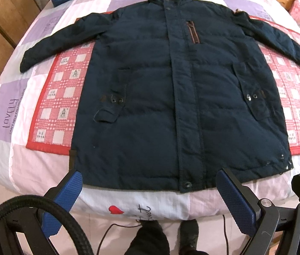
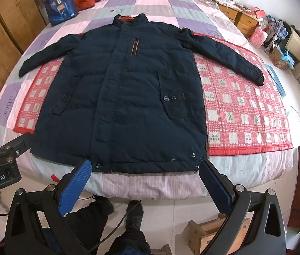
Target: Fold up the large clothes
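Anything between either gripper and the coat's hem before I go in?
Nothing visible. The navy coat lies flat, front up, on the bed, hem at the near edge. The left gripper and right gripper are both open just short of the hem, with only bare quilt between.

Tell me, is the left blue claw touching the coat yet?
Cannot tell. In the left wrist view the left gripper is wide open at the coat hem, with its fingertips overlapping the hem edge, so no clear gap or contact shows.

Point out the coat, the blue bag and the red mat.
coat [image 1: 150,89], left wrist view, chest panel.
blue bag [image 2: 61,8], right wrist view, printed front.
red mat [image 2: 241,106], right wrist view, checked part right of coat.
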The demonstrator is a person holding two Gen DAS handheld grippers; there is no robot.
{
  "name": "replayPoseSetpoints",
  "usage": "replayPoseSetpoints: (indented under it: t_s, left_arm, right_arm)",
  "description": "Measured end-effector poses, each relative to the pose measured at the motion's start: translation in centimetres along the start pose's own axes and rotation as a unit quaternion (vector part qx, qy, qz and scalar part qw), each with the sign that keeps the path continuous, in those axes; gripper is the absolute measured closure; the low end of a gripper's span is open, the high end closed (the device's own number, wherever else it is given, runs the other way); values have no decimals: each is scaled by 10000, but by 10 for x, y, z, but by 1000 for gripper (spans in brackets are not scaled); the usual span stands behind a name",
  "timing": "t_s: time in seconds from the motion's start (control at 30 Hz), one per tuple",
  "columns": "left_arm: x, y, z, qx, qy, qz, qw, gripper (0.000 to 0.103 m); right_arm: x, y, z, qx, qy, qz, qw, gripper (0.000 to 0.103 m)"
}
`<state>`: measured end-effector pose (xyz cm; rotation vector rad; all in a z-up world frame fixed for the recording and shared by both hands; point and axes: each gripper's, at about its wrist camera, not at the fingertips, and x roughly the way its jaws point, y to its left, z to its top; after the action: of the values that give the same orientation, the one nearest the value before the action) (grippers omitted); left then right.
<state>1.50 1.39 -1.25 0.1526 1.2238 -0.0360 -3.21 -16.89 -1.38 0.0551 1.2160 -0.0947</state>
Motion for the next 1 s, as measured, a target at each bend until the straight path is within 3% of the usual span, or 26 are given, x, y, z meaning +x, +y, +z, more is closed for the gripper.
replayPoseSetpoints:
  t_s: [1.0]
  left_arm:
    - [18, 14, 13, 8, 155, 2, 9999, 0]
  right_arm:
    - [20, 5, 17, 8, 157, 18, 9999, 0]
